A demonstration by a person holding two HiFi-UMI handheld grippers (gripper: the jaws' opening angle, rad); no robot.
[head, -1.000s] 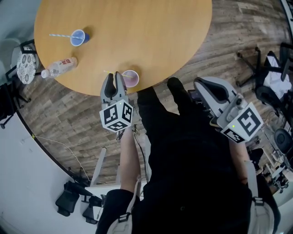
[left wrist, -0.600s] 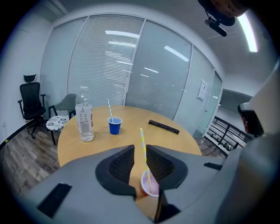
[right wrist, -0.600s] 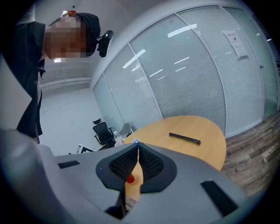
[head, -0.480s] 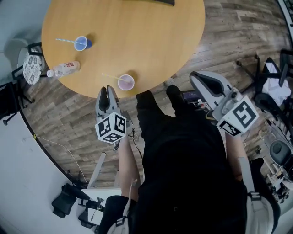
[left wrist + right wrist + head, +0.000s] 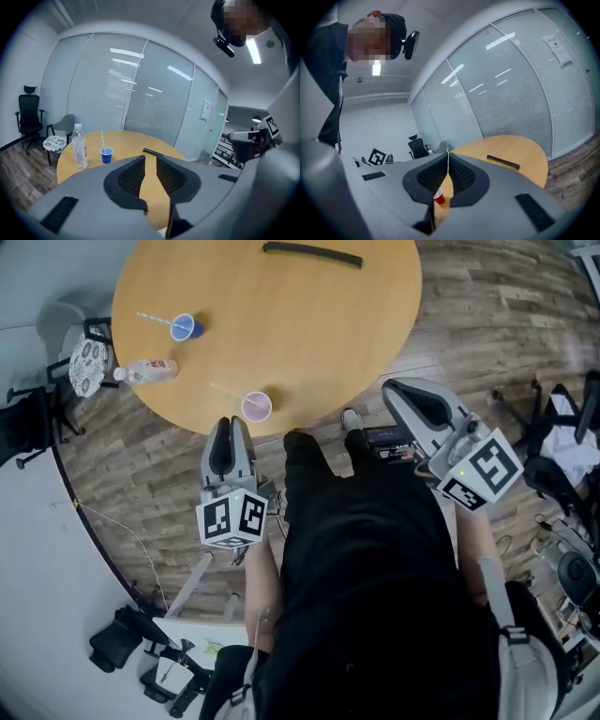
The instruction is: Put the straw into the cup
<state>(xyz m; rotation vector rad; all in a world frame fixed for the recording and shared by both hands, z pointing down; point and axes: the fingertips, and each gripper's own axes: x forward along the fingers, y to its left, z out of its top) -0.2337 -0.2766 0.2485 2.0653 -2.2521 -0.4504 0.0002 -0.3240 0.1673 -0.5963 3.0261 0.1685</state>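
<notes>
A red cup [image 5: 256, 407] with a pale straw [image 5: 226, 390] leaning out of it stands near the round table's front edge. The right gripper view shows the same red cup [image 5: 439, 197] low between its jaws. A blue cup [image 5: 185, 328] holding a striped straw stands at the far left and also shows as the blue cup [image 5: 107, 155] in the left gripper view. My left gripper [image 5: 230, 425] hangs off the table, just short of the red cup, its jaws a little apart and empty. My right gripper [image 5: 394, 388] is off the table's right edge, jaws together, holding nothing.
A clear water bottle [image 5: 147, 371] lies left of the red cup, near the table's [image 5: 309, 324] edge. A black bar [image 5: 312, 255] lies at the far side. A patterned stool [image 5: 89, 364] stands left of the table; office chairs and cables surround it on the wooden floor.
Both grippers have drawn back from the table toward the person. The left gripper, earlier beside the red cup, now hangs below the table's edge.
</notes>
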